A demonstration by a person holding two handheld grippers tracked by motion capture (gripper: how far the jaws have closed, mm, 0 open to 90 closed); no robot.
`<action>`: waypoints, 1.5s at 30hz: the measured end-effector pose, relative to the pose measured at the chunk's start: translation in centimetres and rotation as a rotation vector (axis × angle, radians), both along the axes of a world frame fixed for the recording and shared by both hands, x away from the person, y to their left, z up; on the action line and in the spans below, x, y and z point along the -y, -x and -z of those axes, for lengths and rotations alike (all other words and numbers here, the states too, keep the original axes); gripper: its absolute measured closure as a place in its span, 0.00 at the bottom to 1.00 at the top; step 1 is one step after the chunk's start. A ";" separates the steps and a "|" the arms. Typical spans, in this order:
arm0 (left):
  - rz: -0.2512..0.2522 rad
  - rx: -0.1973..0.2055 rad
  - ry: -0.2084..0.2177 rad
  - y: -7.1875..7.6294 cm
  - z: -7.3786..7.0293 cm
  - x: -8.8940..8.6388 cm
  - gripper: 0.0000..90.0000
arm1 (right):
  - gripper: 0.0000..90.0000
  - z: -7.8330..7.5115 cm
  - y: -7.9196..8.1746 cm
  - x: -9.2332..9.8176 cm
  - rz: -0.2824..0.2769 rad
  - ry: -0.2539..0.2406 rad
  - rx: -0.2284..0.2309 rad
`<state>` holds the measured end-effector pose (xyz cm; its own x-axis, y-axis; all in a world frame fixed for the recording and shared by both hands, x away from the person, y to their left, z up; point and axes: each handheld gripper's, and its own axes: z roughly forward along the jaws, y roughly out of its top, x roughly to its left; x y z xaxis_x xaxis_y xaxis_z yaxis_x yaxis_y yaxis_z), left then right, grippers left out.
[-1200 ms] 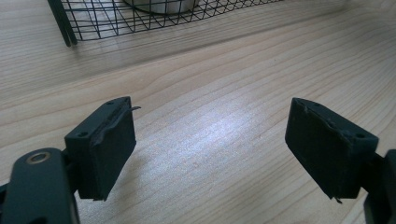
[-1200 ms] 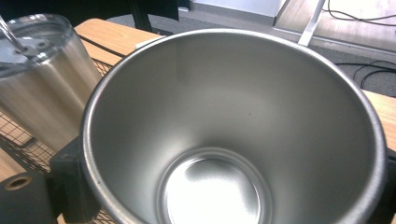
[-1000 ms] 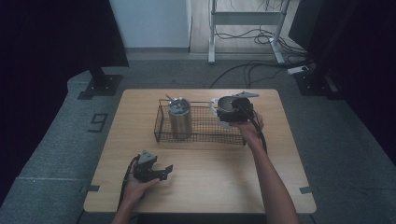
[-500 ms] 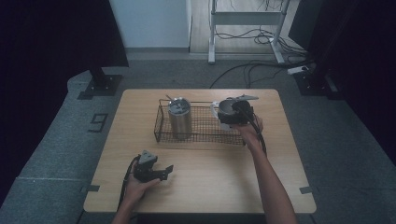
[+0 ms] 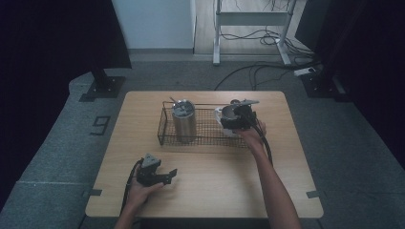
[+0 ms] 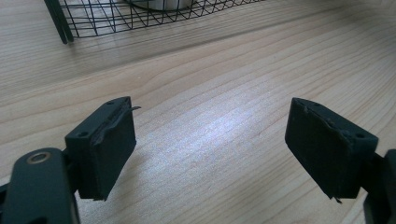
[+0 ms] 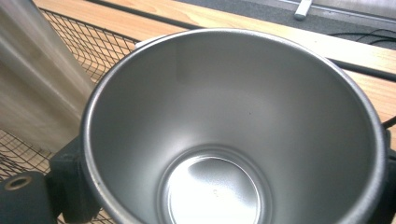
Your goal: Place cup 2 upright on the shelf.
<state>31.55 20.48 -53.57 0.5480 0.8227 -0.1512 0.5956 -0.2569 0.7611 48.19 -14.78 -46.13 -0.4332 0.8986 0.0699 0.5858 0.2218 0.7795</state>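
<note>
My right gripper (image 5: 237,118) is shut on an open steel cup (image 5: 228,113) and holds it low over the right end of a black wire basket (image 5: 206,138). In the right gripper view the cup (image 7: 224,140) is empty and shiny inside, with a black jaw against its outer wall on each side. A taller steel tumbler (image 5: 184,120) with a lid stands upright in the basket's left part, and its wall (image 7: 37,79) passes close by the cup. My left gripper (image 5: 167,175) rests on the table near the front edge, open, with bare wood between its jaws (image 6: 210,154).
The wooden table (image 5: 215,186) has free room in front of the basket and on both sides of it. A corner of the basket (image 6: 116,16) lies beyond my left gripper. Cables and stand feet (image 5: 102,86) are on the floor behind the table.
My right gripper has sunk a little toward the basket with the cup in it. The left gripper has not moved.
</note>
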 end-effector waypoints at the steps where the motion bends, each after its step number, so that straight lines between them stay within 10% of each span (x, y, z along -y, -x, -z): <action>1: -0.001 0.000 -0.001 0.0 0.0 0.0 0.18 | 0.08 0.1 -0.1 -0.1 -0.002 0.003 -0.002; 45: 0.006 -0.010 -0.005 0.0 0.1 0.1 0.18 | 0.06 2.3 -0.5 -0.7 -0.009 0.158 -0.140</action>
<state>31.52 20.34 -53.68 0.5514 0.8202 -0.1524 0.6019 -0.2646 0.7534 48.73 -14.09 -48.38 -0.4377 0.8991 -0.0112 0.6830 0.3405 0.6462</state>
